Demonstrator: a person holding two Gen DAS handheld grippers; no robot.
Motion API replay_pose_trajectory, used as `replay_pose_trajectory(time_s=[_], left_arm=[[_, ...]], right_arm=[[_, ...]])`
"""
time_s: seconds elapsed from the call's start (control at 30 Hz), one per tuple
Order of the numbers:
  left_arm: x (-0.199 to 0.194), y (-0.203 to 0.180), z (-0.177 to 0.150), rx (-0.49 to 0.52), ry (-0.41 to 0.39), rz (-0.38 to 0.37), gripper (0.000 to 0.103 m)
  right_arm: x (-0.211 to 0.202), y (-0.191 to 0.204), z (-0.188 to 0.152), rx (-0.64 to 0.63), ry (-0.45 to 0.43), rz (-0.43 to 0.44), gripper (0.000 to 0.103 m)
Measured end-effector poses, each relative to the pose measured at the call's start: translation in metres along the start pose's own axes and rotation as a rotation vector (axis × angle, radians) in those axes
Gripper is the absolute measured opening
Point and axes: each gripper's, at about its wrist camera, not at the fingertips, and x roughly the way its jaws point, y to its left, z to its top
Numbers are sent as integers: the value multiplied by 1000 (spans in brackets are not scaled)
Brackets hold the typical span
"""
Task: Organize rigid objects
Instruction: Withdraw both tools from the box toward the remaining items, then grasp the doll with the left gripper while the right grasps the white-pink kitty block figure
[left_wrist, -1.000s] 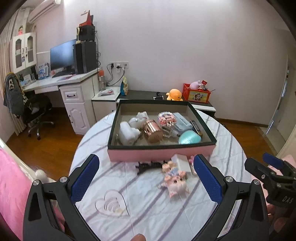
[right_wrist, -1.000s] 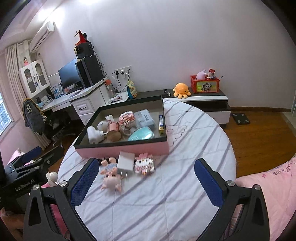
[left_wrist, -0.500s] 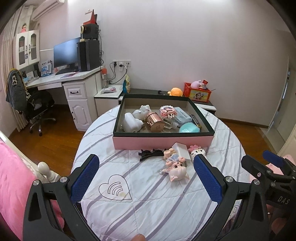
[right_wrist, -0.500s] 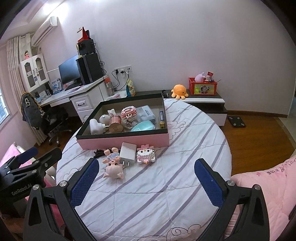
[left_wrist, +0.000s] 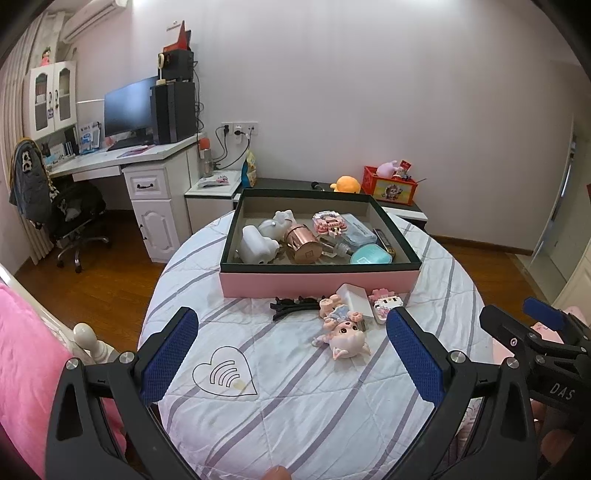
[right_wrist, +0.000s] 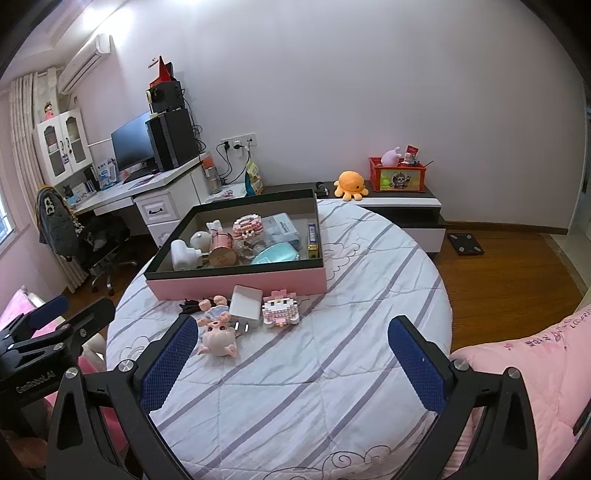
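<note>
A pink box with a dark rim (left_wrist: 317, 282) (right_wrist: 236, 282) stands on the round striped bed and holds several small items. In front of it lie a black hair clip (left_wrist: 291, 307), a pig-faced doll (left_wrist: 341, 332) (right_wrist: 218, 330), a white charger plug (left_wrist: 356, 301) (right_wrist: 245, 306) and a pink block figure (left_wrist: 386, 304) (right_wrist: 280, 310). My left gripper (left_wrist: 291, 354) is open and empty, held back above the near part of the bed. My right gripper (right_wrist: 291, 360) is open and empty too, also short of the items.
A white desk (left_wrist: 147, 162) with a monitor and an office chair (left_wrist: 74, 218) stand at the left. A low cabinet (right_wrist: 402, 210) by the wall carries an orange plush and a red box. Pink bedding (right_wrist: 535, 362) lies at the right, wooden floor around.
Both grippers have pulled back and up from the bed over the last second, so the box and loose items look smaller and farther. Nothing on the bed moved.
</note>
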Motion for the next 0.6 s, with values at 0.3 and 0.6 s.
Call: replay_pose_trajectory(time_s=[0.3, 0.6], left_arm=[[18, -12, -9, 13, 38, -28, 103], [73, -30, -29, 30, 147, -50, 103]], right_arm=[[12, -12, 1, -1, 13, -38, 103], [43, -35, -6, 22, 79, -79, 103]])
